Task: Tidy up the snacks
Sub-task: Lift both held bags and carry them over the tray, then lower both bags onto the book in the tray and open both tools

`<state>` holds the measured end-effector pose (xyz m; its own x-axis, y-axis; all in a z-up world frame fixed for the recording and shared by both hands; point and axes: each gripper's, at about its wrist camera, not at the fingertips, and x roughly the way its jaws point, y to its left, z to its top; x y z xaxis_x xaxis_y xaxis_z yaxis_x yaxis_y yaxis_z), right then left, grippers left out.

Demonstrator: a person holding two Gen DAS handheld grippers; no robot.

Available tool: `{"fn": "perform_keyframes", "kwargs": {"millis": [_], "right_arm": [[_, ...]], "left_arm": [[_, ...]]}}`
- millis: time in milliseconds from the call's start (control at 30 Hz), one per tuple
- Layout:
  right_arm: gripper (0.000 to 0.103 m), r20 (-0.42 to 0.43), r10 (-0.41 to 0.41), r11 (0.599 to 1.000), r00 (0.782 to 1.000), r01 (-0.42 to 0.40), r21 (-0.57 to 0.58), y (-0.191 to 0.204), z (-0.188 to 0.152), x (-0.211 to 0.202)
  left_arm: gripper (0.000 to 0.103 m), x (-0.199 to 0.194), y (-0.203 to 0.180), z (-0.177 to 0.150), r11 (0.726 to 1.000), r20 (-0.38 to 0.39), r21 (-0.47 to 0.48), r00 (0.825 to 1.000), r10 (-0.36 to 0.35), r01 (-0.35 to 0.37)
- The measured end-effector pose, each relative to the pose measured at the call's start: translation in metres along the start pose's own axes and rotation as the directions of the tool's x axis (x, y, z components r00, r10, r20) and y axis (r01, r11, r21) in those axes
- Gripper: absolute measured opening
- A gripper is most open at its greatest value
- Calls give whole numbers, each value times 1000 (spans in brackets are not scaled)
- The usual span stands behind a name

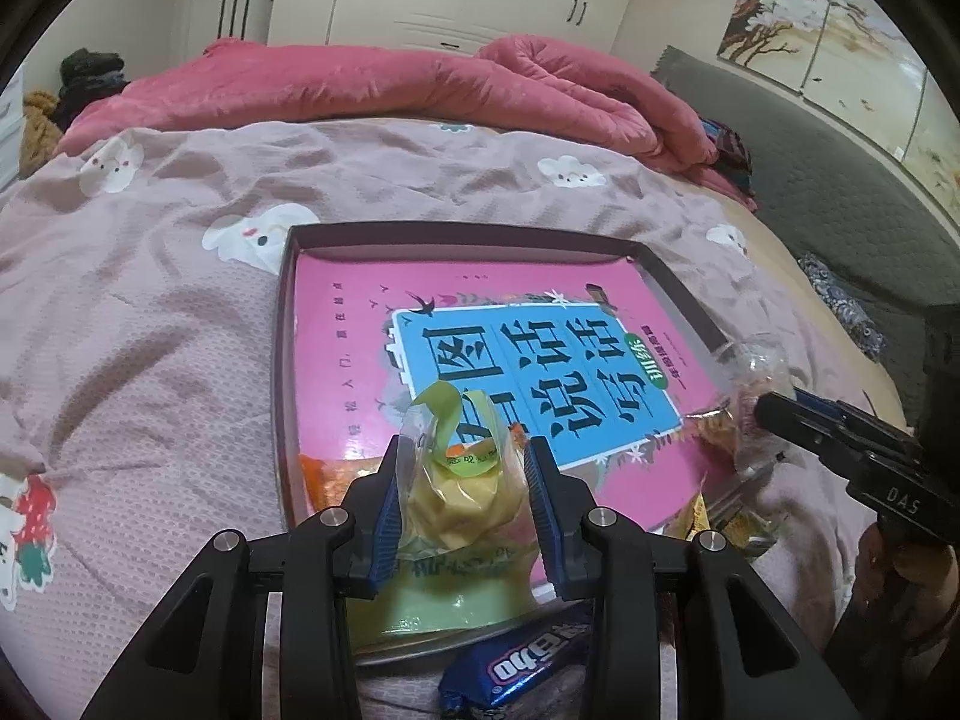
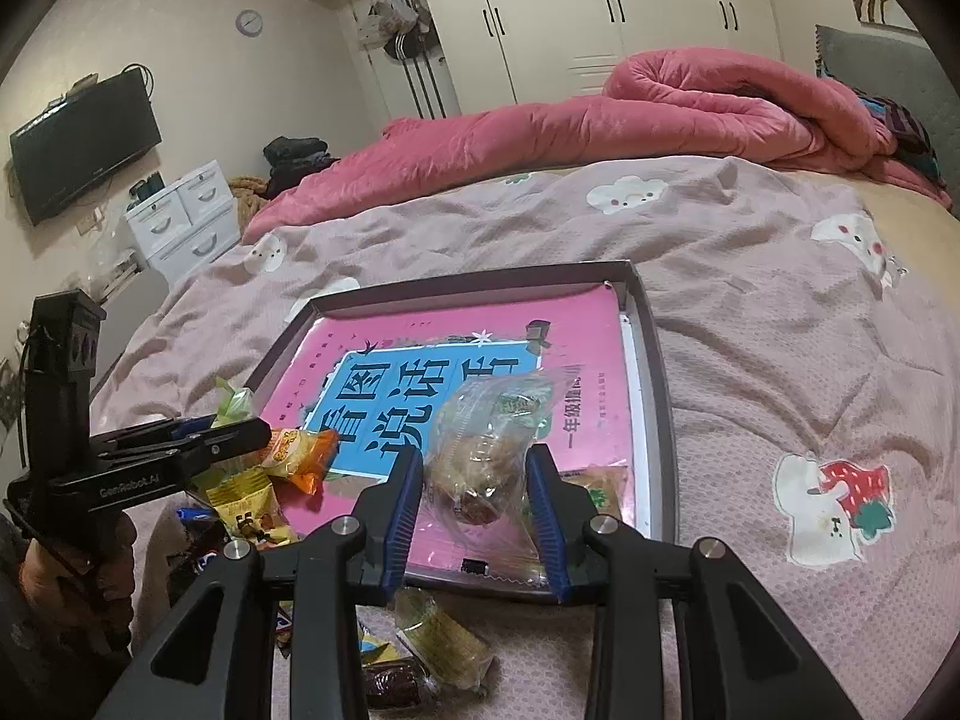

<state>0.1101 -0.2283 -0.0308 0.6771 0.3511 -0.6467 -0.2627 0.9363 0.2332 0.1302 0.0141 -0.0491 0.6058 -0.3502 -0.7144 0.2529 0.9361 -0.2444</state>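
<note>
On the bed lies a pink bedsheet (image 1: 150, 300) with cartoon animals, and on it a shallow dark tray (image 1: 288, 312) that holds a pink book (image 1: 372, 300) with a blue title panel.

In the left wrist view, at about 9 o'clock there is only the bedsheet. At the centre, toward 6 o'clock, the left gripper (image 1: 462, 504) is clenched on a clear packet with a yellow cake and a green label (image 1: 456, 480); the blue pads press on both sides of it. The packet is over the near part of the book. Just left of it an orange snack packet (image 1: 324, 474) lies in the tray. At 6 o'clock, under the gripper, a blue chocolate bar (image 1: 516, 666) lies on the sheet. At 3 o'clock the right gripper (image 1: 762, 414) comes in from the side, with its packet over the right edge of the tray.

In the right wrist view, at 9 o'clock the left gripper (image 2: 252, 429) is seen from the side with a hand (image 2: 72, 576) on its handle. Beside it, at 8 o'clock, lie the orange packet (image 2: 300, 450) and a yellow packet (image 2: 246, 504). At the centre the right gripper (image 2: 474, 498) grasps a clear packet with a brown pastry (image 2: 480, 456), over the book. At 6 o'clock some more snacks (image 2: 444, 642) lie on the sheet in front of the tray. At 12 o'clock a red quilt (image 2: 540, 126) is rolled up.
</note>
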Motion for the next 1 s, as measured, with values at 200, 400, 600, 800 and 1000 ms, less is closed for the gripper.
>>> {"fn": "perform_keyframes", "kwargs": {"millis": [200, 400, 600, 800, 1000], "right_arm": [[36, -15, 10, 1000, 1000, -10, -23, 5, -1, 8], [36, -40, 13, 1000, 999, -14, -17, 3, -4, 16], [36, -52, 12, 1000, 999, -13, -10, 3, -7, 20], [36, -65, 12, 1000, 998, -12, -12, 3, -8, 23], [36, -70, 4, 1000, 998, -5, -20, 3, -9, 24]], "left_arm": [[39, 4, -9, -4, 999, -17, 30, 1000, -18, 19], [39, 3, -13, -6, 999, -22, 43, 999, -28, 29], [39, 3, -13, -8, 999, -30, 45, 999, -28, 29], [39, 3, -13, -8, 999, -32, 47, 999, -26, 28], [39, 4, -8, -6, 999, -25, 39, 1000, -10, 11]]}}
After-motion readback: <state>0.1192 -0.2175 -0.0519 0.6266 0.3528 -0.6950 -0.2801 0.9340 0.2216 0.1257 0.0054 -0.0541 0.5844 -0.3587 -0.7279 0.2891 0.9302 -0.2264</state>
